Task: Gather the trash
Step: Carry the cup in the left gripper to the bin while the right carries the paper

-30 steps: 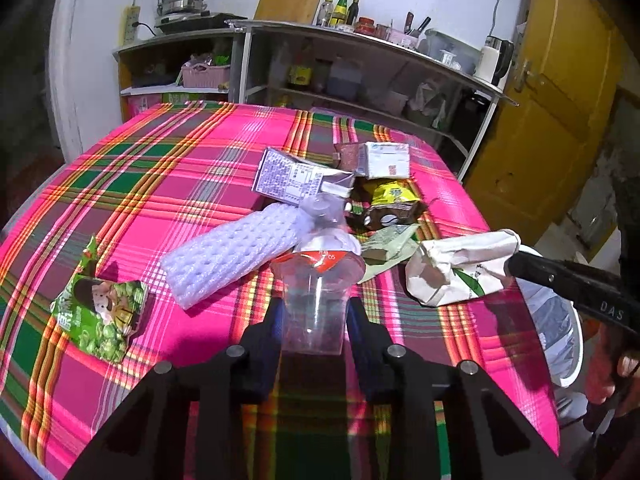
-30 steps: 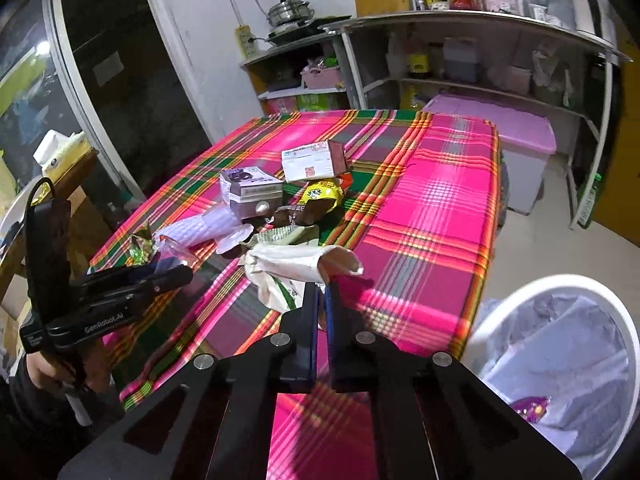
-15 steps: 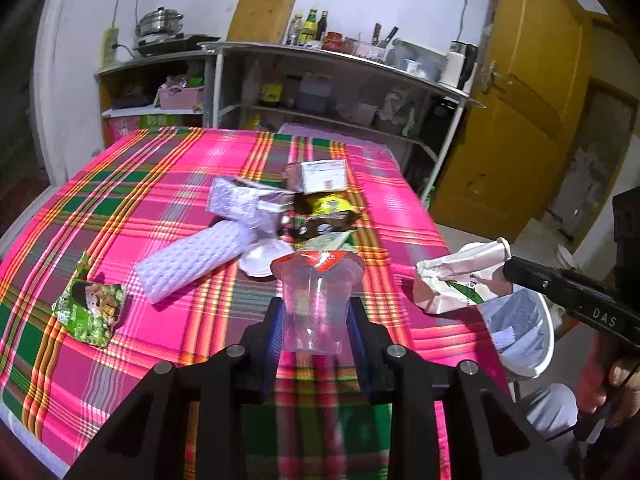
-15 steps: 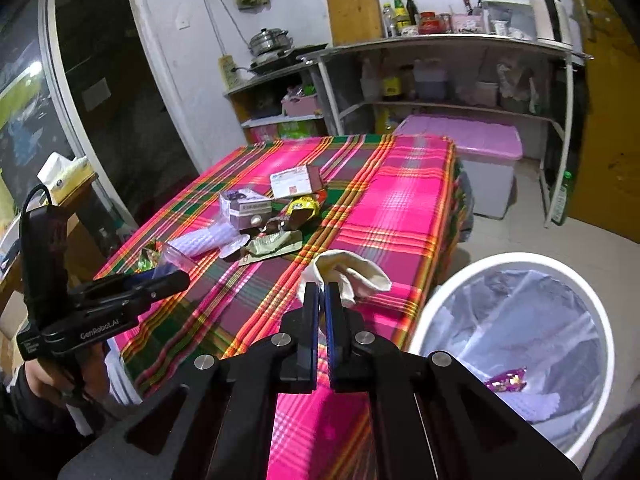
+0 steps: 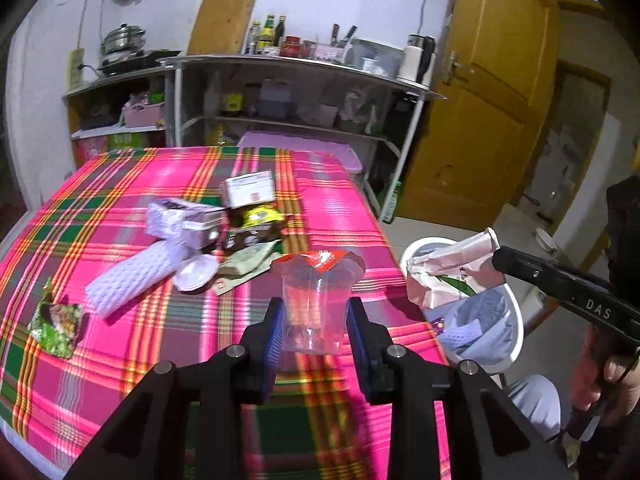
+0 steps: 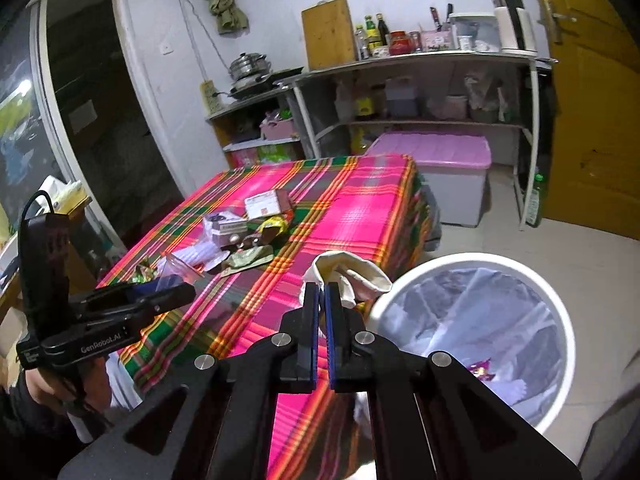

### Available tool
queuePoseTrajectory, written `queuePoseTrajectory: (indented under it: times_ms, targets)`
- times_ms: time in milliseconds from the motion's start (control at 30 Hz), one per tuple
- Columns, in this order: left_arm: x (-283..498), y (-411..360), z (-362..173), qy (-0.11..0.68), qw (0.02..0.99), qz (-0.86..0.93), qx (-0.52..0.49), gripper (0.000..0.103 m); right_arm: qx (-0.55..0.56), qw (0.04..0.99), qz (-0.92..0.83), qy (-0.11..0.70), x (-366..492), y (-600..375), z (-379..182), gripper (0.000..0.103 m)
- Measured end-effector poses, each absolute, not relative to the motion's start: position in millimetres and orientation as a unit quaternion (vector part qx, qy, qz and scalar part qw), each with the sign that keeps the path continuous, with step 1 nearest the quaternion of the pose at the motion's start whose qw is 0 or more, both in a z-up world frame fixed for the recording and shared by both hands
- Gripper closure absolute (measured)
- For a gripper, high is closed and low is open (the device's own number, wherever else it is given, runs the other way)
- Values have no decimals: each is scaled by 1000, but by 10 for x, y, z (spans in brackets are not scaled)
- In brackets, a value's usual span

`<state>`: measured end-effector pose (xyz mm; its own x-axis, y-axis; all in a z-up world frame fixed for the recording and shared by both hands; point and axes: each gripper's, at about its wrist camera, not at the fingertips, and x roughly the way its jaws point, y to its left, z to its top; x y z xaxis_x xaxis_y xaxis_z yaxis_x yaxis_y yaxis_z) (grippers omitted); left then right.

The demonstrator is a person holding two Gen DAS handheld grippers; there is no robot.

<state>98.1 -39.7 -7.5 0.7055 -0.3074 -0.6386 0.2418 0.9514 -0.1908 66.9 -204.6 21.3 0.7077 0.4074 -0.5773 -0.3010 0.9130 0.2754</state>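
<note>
Left wrist: clear cup [image 5: 314, 300] clamped between left claw [image 5: 314, 336] pads.

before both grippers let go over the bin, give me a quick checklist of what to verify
1. Left gripper clamped on the clear plastic cup: ok.
2. Right gripper shut on the crumpled paper bag: ok.
3. Paper bag over the white trash bin opening: not ok, it hangs at the rim, partly above the table edge.
4. Cup over the bin: not ok, it is above the plaid tablecloth.
5. Bin has room: ok, only a few scraps in the liner.
6. Cup empty: cannot tell.
</note>
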Motion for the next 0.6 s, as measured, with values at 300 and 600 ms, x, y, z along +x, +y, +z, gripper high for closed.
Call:
queuePoseTrajectory:
  times_ms: [300,600]
  targets:
    - [1051,-826,-28,353,915,-192,-31,71,99,928,150,325,567,-2438,197,100]
    - [1147,-1354,-129,365,899,-242,-8,71,121,926,109,341,506,-2826,10,100]
